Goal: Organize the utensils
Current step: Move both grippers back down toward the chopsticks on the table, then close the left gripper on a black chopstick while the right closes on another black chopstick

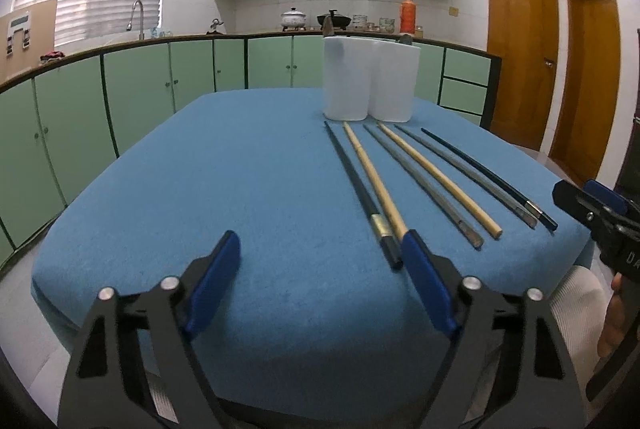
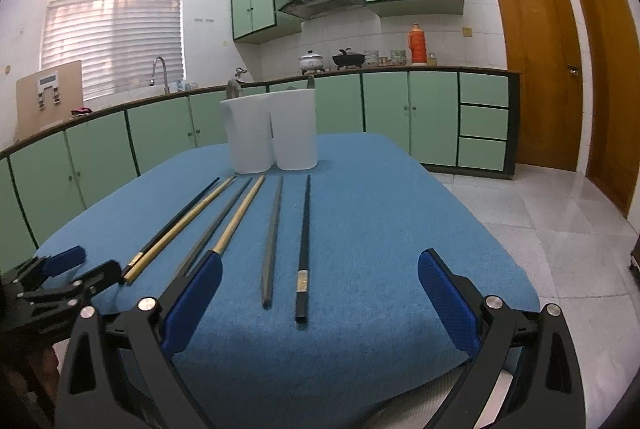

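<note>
Six chopsticks (image 1: 404, 185) lie side by side on the blue-covered surface (image 1: 240, 189), running from about 5 o'clock up toward 12, where two white utensil holders (image 1: 370, 83) stand touching each other. The left gripper (image 1: 320, 261) hovers at 6 o'clock, jaws apart and empty, left of the nearest black chopstick (image 1: 360, 189). The right gripper (image 2: 320, 277) has wide, empty jaws over the two rightmost sticks.

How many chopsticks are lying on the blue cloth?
6, side by side in front of the white holders: black, bamboo, grey, bamboo, grey, black. None looks hidden on the cloth.
</note>
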`<state>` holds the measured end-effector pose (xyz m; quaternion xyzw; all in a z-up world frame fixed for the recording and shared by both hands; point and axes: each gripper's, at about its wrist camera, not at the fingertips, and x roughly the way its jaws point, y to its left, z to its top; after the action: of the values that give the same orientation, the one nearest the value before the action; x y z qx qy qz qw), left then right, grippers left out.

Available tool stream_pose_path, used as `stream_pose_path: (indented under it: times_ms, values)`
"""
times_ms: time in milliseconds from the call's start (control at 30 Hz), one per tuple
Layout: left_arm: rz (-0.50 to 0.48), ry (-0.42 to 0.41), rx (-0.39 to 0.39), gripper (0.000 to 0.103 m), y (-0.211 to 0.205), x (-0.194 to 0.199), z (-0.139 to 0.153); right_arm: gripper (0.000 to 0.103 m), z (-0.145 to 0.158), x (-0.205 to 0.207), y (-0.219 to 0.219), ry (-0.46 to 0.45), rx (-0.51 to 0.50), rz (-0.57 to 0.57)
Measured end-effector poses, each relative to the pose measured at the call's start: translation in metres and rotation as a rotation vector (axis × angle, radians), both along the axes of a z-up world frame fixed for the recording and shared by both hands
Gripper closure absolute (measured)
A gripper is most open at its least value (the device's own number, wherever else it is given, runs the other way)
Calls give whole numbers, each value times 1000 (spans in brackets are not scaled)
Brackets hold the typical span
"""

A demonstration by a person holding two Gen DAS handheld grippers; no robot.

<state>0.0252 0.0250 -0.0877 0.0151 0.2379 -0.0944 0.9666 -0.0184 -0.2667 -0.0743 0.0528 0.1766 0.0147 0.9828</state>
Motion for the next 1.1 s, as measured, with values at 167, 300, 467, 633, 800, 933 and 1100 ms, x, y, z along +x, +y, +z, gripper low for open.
stream_pose_path:
  times_ms: [167, 300, 467, 633, 800, 933, 1100]
  values:
    - [-16, -1, -4, 37, -5, 5, -2, 25, -5, 1, 0, 16, 11, 21]
    - [-10, -19, -11, 40, -8, 3, -5, 32, -9, 2, -2, 27, 32, 21]
    - [3, -36, -13, 54, -9, 1, -8, 43, -15, 4, 1, 44, 32, 32]
    - [5, -31, -32, 58, -7, 4, -6, 54, -17, 5, 2, 46, 33, 32]
    - [-15, -34, -20, 58, -10, 6, -5, 63, -18, 6, 0, 50, 41, 23]
    - [-18, -38, -15, 58, -16, 8, -6, 68, -18, 5, 2, 40, 27, 26]
    - [-17, -39, -15, 58, -17, 7, -8, 69, -15, -2, -1, 20, 44, 30]
